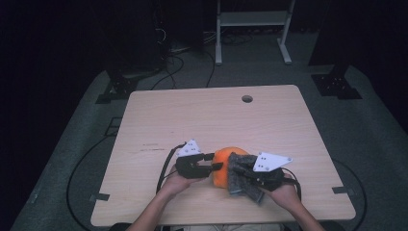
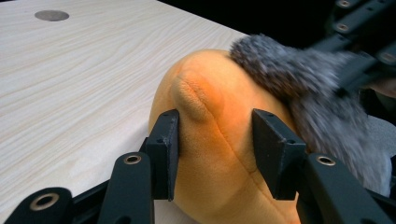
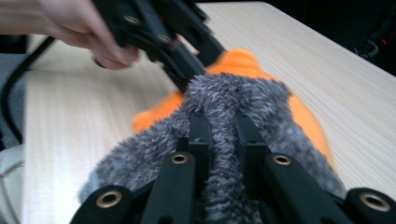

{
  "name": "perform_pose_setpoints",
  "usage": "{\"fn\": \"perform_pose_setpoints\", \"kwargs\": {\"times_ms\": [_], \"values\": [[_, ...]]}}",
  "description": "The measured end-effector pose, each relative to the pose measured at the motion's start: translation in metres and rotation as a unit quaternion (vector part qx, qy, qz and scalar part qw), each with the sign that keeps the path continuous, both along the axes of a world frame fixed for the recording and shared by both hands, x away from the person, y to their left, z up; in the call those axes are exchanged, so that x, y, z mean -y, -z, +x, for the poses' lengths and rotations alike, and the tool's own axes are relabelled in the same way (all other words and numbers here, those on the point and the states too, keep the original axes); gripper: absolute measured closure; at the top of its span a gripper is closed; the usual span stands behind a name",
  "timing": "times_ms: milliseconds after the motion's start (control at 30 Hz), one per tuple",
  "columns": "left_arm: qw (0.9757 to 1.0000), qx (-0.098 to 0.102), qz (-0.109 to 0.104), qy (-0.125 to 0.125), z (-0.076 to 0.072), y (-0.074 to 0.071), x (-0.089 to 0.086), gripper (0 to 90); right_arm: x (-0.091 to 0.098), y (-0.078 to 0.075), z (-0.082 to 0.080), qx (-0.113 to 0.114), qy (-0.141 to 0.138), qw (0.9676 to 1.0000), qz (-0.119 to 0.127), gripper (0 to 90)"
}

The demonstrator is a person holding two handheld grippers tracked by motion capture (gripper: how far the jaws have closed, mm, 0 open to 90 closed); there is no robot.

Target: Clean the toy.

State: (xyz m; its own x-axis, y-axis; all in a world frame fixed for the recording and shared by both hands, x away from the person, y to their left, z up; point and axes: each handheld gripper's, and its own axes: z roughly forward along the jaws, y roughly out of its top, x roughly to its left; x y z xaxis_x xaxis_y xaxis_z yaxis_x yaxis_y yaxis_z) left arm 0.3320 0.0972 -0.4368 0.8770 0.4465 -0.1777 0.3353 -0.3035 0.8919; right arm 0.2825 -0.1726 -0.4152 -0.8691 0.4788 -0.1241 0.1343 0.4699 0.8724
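Light wood-grain table [image 1: 202,120], rounded corners, w/ a round cable hole [image 1: 247,98] near the far edge, right of centre. Faint dark scuff marks [image 1: 151,147] on the left part of the top. Orange plush toy [image 1: 222,171] sits directly on the table near the near edge, approx. centre; grey fuzzy cloth [image 1: 240,175] drapes over its right side, lower end reaching the tabletop.

Both forearms reach in at the near table edge: the left gripper [image 1: 214,161] clamps an orange plush toy [image 1: 222,168] while the right gripper [image 3: 219,126] pinches its grey fuzzy cloth [image 3: 243,100].
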Motion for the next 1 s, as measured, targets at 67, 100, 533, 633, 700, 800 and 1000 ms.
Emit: {"fn": "perform_pose_setpoints", "kwargs": {"times_ms": [67, 100, 533, 633, 700, 800, 1000], "values": [[1.0000, 0.001, -0.001, 0.000, 0.001, 0.000, -0.001, 53.4, 0.007, 0.001, 0.004, 0.001, 0.022, 0.9997, -0.010, 79.4], [1.0000, 0.001, -0.001, 0.003, 0.001, 0.000, -0.001, 53.0, 0.012, 0.002, 0.007, -0.004, 0.028, 0.9996, -0.007, 79.4], [0.9981, 0.059, 0.011, -0.016, -0.002, -0.005, 0.007, 57.4, 0.020, -0.001, 0.008, 0.004, 0.037, 0.9993, -0.005, 79.0], [0.9988, 0.046, 0.004, -0.017, 0.001, -0.004, 0.005, 58.3, 0.005, -0.009, -0.011, 0.034, -0.001, 0.9994, -0.007, 79.1], [0.9990, 0.042, 0.004, -0.016, 0.001, -0.004, 0.005, 58.5, -0.009, -0.006, -0.018, 0.039, -0.025, 0.9987, -0.019, 79.1], [0.9990, 0.037, 0.010, -0.025, 0.003, -0.004, 0.002, 58.4, -0.022, 0.005, -0.015, 0.041, -0.027, 0.9977, -0.048, 79.1], [0.9991, 0.026, 0.004, -0.033, 0.008, -0.002, 0.000, 58.3, -0.004, 0.006, -0.008, 0.035, 0.008, 0.9983, -0.047, 79.3]]}}
